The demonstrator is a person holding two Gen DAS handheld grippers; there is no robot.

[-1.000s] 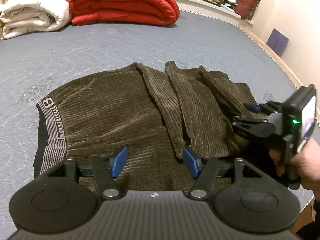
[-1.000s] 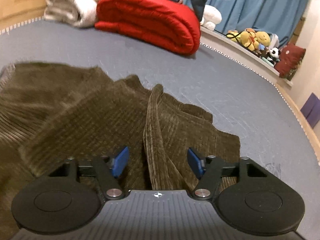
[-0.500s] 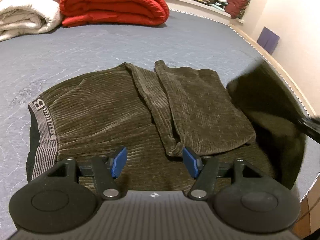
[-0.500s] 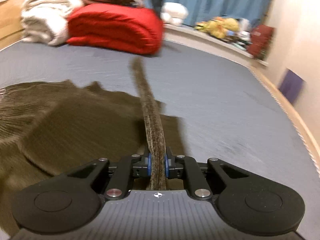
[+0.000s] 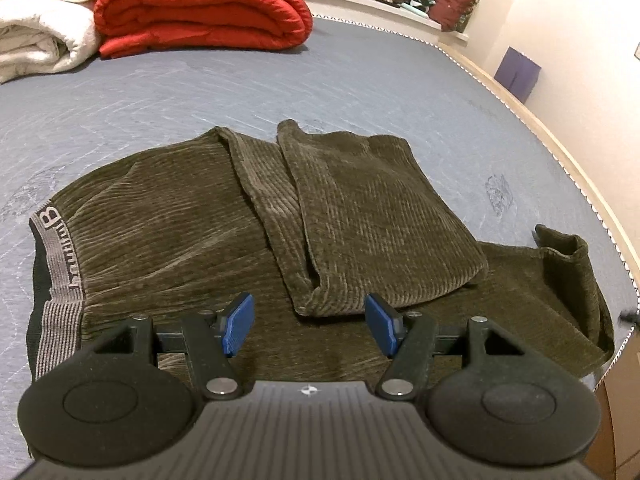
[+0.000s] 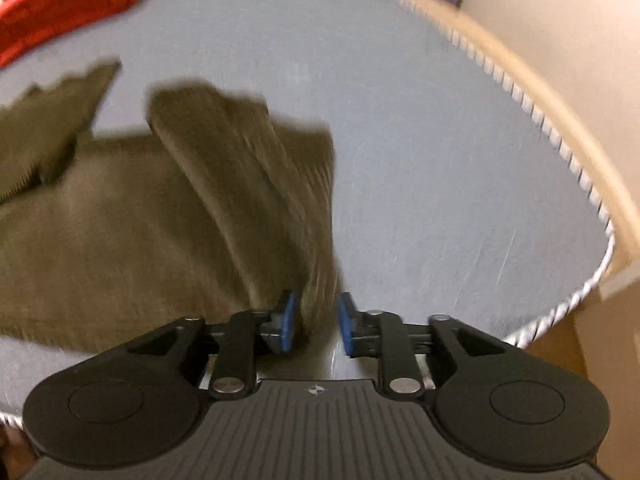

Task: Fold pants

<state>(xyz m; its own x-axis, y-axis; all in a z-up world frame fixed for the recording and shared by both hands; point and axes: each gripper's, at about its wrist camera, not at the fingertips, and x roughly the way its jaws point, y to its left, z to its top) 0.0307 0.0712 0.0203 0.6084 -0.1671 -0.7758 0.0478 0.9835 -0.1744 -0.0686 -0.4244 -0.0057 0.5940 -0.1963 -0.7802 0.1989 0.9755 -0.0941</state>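
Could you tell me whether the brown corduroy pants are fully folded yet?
Partly: one leg of the brown corduroy pants lies doubled over, while the other stretches flat toward the grey bed's edge.

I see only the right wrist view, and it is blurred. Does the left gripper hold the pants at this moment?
Observer: No. The left gripper is open above the corduroy pants and holds nothing.
Operator: Where is the waistband?
Observer: The grey waistband lies at the far left of the left wrist view, flat on the bed.
Operator: Is any leg folded?
Observer: Yes. One folded leg lies back on top of the rest of the pants.
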